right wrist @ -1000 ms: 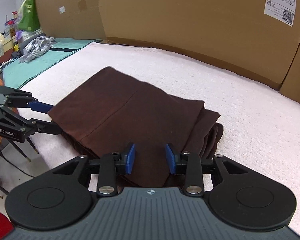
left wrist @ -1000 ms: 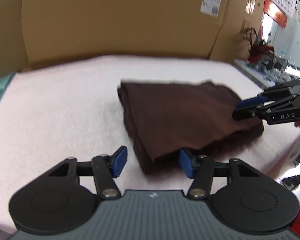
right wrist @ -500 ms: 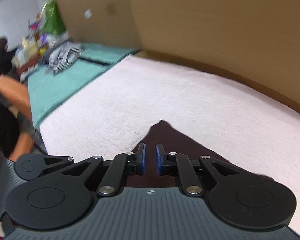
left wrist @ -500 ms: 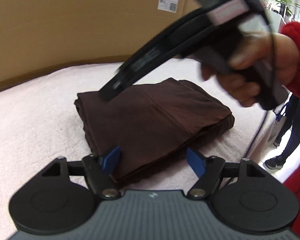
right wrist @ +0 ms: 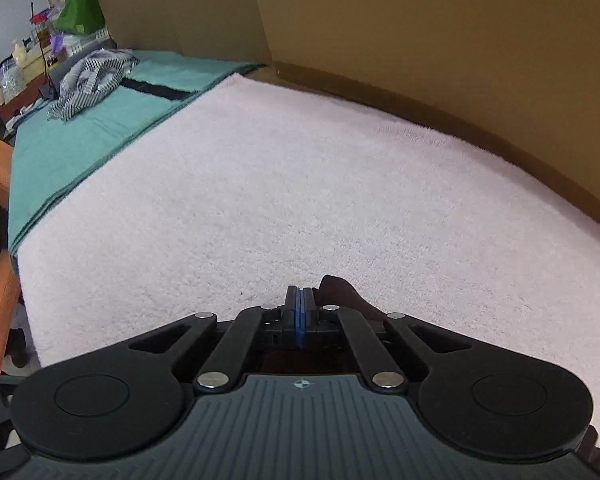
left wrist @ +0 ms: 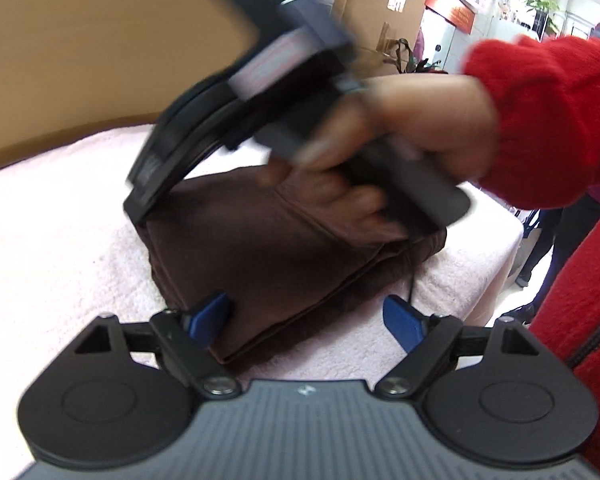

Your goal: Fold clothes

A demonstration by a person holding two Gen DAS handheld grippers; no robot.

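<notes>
Green bag (right wrist: 78,6) marked "ZI"

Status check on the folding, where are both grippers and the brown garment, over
Left gripper open at the near edge of the folded brown garment. Right gripper shut, pressing its far corner. Nothing in the way.

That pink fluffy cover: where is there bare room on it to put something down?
The widest free patch of the pink fleece cover lies between the brown cardboard wall and the teal cloth holding a striped garment. It is crowded around the folded dark brown garment, where the right gripper presses and the left gripper straddles its corner.
</notes>
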